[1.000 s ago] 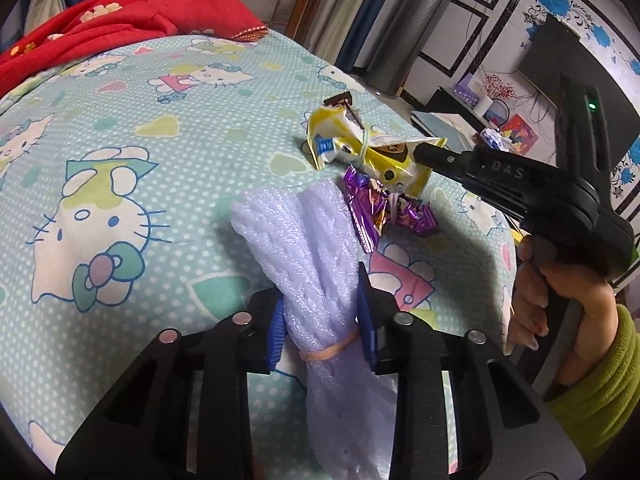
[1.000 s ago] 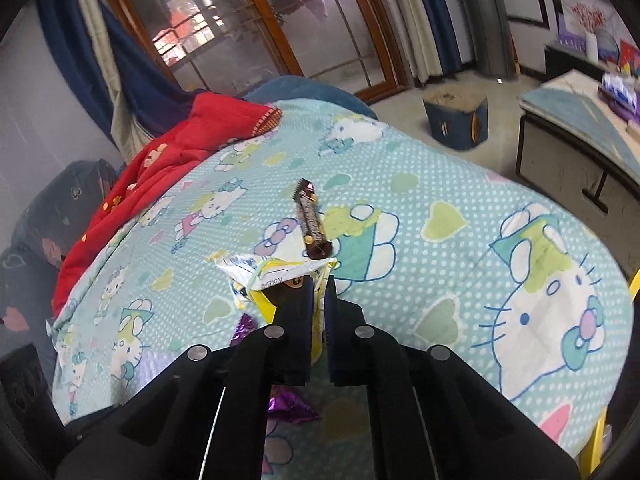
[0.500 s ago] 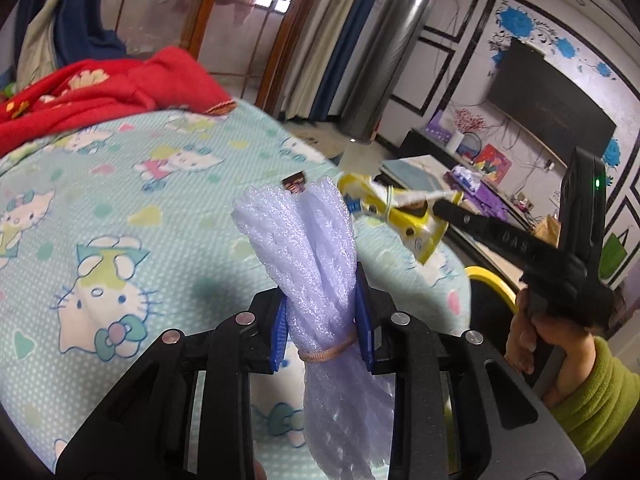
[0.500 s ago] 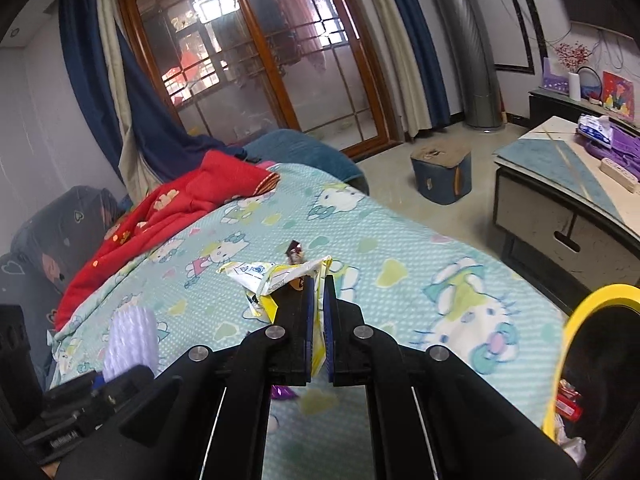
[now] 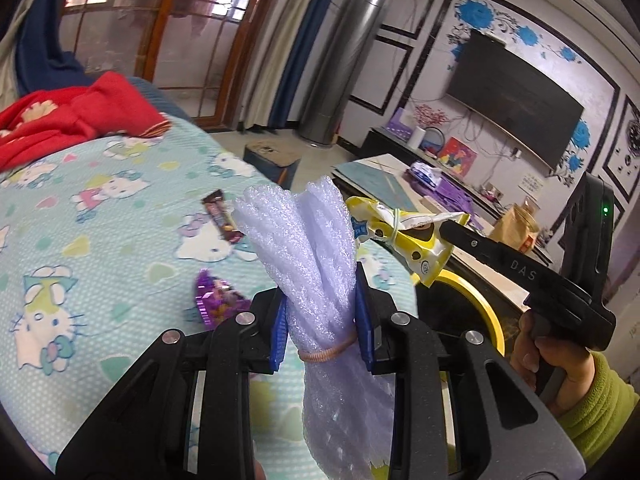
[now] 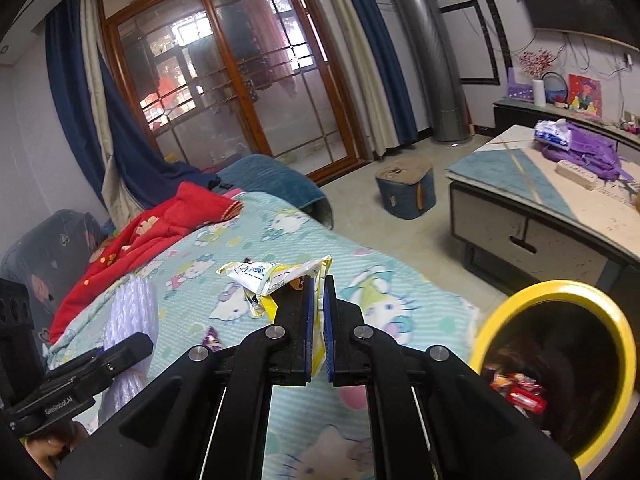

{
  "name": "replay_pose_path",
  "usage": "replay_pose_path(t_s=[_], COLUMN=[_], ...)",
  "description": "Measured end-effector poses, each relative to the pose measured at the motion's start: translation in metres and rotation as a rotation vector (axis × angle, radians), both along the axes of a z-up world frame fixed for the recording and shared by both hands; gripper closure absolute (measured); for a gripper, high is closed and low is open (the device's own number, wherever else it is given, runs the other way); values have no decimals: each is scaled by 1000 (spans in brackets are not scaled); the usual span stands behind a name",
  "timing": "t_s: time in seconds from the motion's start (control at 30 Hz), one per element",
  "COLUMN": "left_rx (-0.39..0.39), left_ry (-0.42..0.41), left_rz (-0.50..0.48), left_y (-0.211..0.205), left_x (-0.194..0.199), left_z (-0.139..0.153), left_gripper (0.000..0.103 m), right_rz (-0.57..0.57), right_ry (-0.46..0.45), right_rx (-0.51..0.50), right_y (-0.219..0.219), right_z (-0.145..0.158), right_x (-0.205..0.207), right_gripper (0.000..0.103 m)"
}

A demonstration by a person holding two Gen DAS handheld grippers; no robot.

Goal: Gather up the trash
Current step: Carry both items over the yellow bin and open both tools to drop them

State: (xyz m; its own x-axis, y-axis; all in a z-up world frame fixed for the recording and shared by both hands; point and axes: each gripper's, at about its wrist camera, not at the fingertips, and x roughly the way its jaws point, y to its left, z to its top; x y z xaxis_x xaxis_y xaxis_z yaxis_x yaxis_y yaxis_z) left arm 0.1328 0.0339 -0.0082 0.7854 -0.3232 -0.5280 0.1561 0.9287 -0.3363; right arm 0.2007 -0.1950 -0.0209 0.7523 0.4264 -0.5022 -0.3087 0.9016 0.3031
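Note:
My left gripper (image 5: 320, 312) is shut on a white foam net bundle (image 5: 308, 240) tied with a rubber band, held above the bed. My right gripper (image 6: 316, 292) is shut on a yellow snack wrapper (image 6: 276, 276), lifted off the bed; the wrapper also shows in the left wrist view (image 5: 404, 232). A yellow-rimmed trash bin (image 6: 560, 364) with wrappers inside stands at the bed's right edge. A brown candy bar wrapper (image 5: 220, 216) and a purple wrapper (image 5: 216, 300) lie on the Hello Kitty bedsheet (image 5: 100, 240).
A red blanket (image 6: 160, 224) lies at the bed's far end. A low coffee table (image 6: 552, 200) with a purple bag stands to the right, a blue stool (image 6: 404, 192) beyond the bed. A TV (image 5: 516, 108) hangs on the wall.
Both grippers rose from the bed and swung right toward the bin, each carrying its trash. The bin has come into the right wrist view.

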Motion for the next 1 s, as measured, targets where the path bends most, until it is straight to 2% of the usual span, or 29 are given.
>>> replay_pose_path(t_s=[0.6,1.0], left_rx=[46,56], left_ry=[-43,-61], left_rz=[-162,-290], left_y=[-74,-133], left_x=[20,37], left_z=[1,-5], left_gripper=[82,82], right_rz=[-184,-339], right_ry=[-6,45], right_rx=[-61,-83], right_y=[-91,-152], right_z=[-10,-30], right_x=[-28,-41], right_gripper=[98,98])
